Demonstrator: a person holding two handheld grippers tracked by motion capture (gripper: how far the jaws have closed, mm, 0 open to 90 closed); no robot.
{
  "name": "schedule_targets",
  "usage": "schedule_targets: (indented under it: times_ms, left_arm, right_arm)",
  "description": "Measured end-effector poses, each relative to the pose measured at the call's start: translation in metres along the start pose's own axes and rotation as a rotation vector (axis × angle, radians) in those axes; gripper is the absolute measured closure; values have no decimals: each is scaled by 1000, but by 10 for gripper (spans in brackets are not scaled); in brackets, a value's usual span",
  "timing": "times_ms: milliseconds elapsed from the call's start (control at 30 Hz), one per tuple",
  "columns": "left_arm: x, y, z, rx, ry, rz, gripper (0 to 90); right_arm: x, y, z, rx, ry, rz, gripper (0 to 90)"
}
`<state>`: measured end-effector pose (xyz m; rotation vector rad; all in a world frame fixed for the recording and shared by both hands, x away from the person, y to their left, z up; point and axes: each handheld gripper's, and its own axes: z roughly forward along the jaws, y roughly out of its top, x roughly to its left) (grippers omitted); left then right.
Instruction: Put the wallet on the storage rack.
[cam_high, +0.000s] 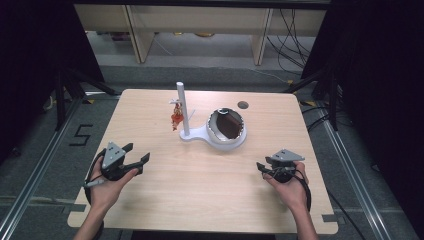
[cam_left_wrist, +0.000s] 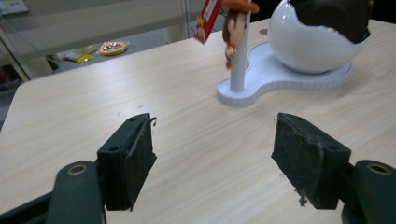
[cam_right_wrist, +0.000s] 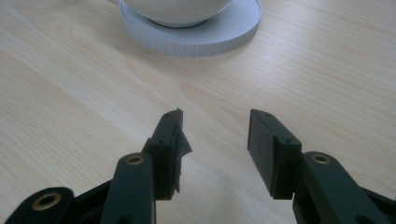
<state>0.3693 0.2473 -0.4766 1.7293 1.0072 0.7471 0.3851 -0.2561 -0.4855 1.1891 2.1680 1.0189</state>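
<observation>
In the high view the left gripper (cam_high: 135, 159) sits low over the near left part of the wooden table (cam_high: 165, 195), held in the person's left hand (cam_high: 106, 186); its jaws stand spread wide with only bare wood between them, which the left gripper view confirms (cam_left_wrist: 212, 154); the right gripper (cam_high: 263, 166) rests near the right front edge in the right hand (cam_high: 290, 186), its jaws parted by a moderate gap and gripping nothing, as the right gripper view shows (cam_right_wrist: 215, 140); the two grippers are well apart from each other and both point toward the middle of the table; farther on, near the table's centre, stands a white stand (cam_high: 200, 135) with an upright post (cam_high: 181, 107); a small figure keychain (cam_high: 176, 116) with a red tag hangs on the post's left side, clear of the tabletop, and in the left gripper view it dangles against the post (cam_left_wrist: 232, 35); on the stand's round end sits a white egg-shaped bowl (cam_high: 220, 134), open at the top, with a dark brown object (cam_high: 231, 125) inside; beyond it a small dark round hole (cam_high: 243, 105) marks the far part of the tabletop.
</observation>
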Motion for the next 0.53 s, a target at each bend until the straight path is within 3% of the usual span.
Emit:
schedule_targets:
  times_ms: [167, 200, 233, 267, 367, 533]
  left_arm:
    - [5, -29, -2, 6, 9, -58, 272]
    - [7, -32, -2, -12, 6, -67, 272]
    - [6, -36, -3, -20, 14, -83, 271]
    - [6, -39, -3, -32, 18, -92, 270]
    - [4, -45, -2, -55, 27, -88, 266]
    - [4, -49, -2, -51, 36, -88, 266]
  right_arm:
    - [-1, -4, 2, -2, -2, 6, 560]
    - [-3, -5, 3, -8, -4, -15, 559]
    - [-2, -6, 4, -3, 7, 13, 559]
    - [-3, -6, 4, -8, -2, 9, 559]
    - [-3, -9, 5, -14, 0, 14, 557]
    - [-4, -13, 8, -16, 5, 30, 553]
